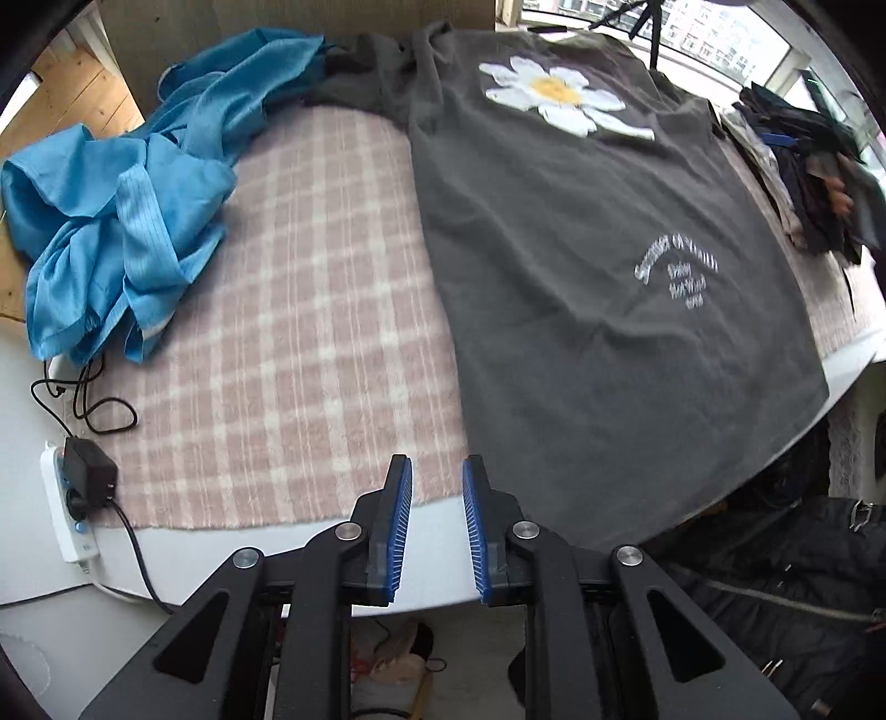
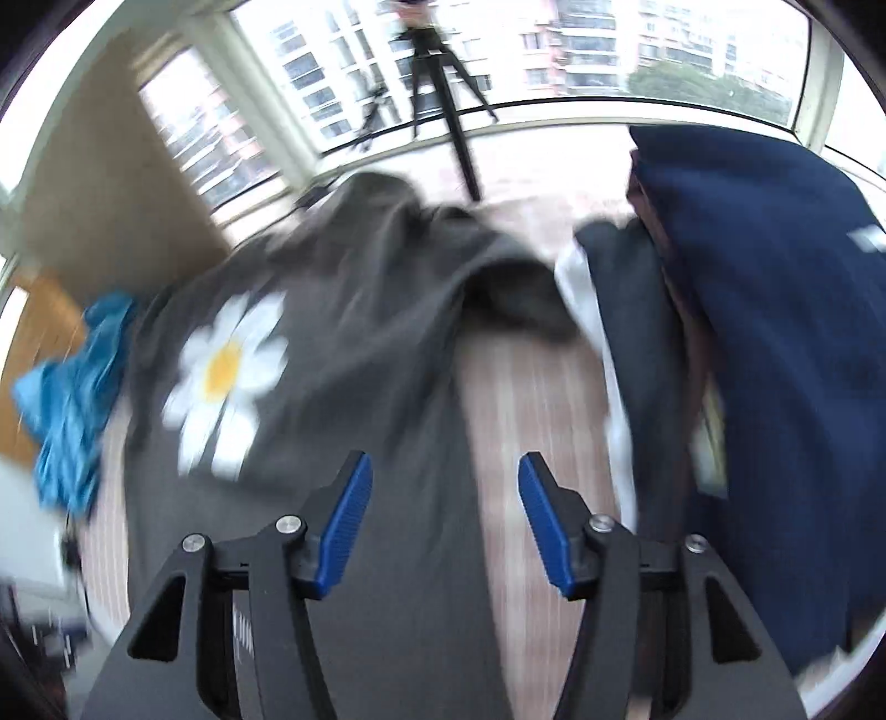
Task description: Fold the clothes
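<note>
Looking from the left wrist, the left claw (image 1: 437,526) points down at the near edge of the tabletop (image 1: 437,540); its jaws stand a little apart and nothing is between the blue pads. A pink checked blanket (image 1: 288,332) covers the tabletop. On it, from 12 to 3 o'clock of the claw, the dark grey T-shirt (image 1: 598,288) lies spread flat, with a white daisy print (image 1: 565,99) at the far end and small white lettering (image 1: 678,274) that I cannot read. Its near hem hangs over the tabletop edge and is partly hidden behind the right finger. At 10 o'clock a crumpled blue garment (image 1: 127,221) lies. At 2 o'clock a pile of dark clothes (image 1: 814,183) is blurred and cut off by the frame edge. At 9 o'clock a white power strip (image 1: 63,509) carries a black adapter (image 1: 88,471).

From the right wrist, everything is smeared by motion. The right claw (image 2: 446,520) stands wide open and empty, over the T-shirt's right edge and the blanket. The daisy is at 10 o'clock; the far part of the shirt is bunched at 12 o'clock. At 2 o'clock a stack of folded clothes (image 2: 775,343), navy on top, is cut off at the right. A black tripod (image 2: 437,72) stands by the window (image 2: 581,50). The blue garment shows at 9 o'clock, very unclear.
</note>
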The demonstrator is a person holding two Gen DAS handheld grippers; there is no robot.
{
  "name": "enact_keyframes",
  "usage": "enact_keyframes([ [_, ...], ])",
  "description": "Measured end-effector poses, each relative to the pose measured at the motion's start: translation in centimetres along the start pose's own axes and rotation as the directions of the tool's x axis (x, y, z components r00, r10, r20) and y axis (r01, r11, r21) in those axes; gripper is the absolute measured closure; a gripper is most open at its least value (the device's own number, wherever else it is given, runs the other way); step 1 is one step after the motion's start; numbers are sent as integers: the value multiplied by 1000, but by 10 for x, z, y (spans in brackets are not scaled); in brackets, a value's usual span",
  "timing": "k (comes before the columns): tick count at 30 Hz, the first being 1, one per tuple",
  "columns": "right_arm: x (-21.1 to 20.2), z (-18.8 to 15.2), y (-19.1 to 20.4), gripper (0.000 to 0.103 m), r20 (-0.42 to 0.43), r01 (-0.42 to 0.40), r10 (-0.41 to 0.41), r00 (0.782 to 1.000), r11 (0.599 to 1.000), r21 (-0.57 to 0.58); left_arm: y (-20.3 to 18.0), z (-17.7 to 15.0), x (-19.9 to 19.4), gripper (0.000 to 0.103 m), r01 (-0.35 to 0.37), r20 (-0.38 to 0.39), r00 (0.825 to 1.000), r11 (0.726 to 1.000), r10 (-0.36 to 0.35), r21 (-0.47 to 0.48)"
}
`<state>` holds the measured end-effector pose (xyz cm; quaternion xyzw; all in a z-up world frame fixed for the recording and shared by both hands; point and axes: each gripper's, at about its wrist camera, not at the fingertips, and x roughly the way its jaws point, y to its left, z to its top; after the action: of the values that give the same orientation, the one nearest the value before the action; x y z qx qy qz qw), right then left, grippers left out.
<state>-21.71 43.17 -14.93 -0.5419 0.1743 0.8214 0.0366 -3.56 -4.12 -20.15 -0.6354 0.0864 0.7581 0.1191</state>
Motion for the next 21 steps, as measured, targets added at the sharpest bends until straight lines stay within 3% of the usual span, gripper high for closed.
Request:
enact_keyframes([
  [2,28,35,-9,49,-16,27,-27,1000,998,53,-1,4,-5,85,0,2,1000,1000,0,-27],
  [4,52,47,-16,49,-43,56,-52,998,995,81,-2,6,-5,85,-5,2,1000,999,5,-53],
  [5,63,53,-16,70,-46,69,-65,997,994,81,-1,8,-3,85,-5,-1,1000,998,5,-69],
  [6,70,56,-14,98,-49,69,-66,997,996,61,0,9,2,85,-1,-7,1000,997,1,-77],
  [7,67,57,-14,101,-37,62,-61,997,997,35,1,10,8,85,2,-14,1000,996,-3,-86],
  [10,39,52,-24,101,75,148,-150,986,988,41,4,13,20,85,-6,-39,999,996,2,-93],
  [12,43,54,-21,100,9,175,-175,985,985,-1,3,20,28,85,1,-43,999,995,-5,-97],
  [14,40,57,-13,90,-26,214,-215,976,976,-46,2,28,33,85,-6,-45,999,995,2,-101],
  [17,23,58,3,86,9,264,-265,964,960,-92,0,36,35,85,4,-32,999,994,-7,-108],
  [19,-4,52,3,86,85,257,-251,964,964,-64,-2,36,35,84,1,-28,1000,994,-4,-106],
  [21,-19,51,8,80,159,173,-161,974,983,-61,-5,34,36,84,5,-31,999,994,-8,-109],
])
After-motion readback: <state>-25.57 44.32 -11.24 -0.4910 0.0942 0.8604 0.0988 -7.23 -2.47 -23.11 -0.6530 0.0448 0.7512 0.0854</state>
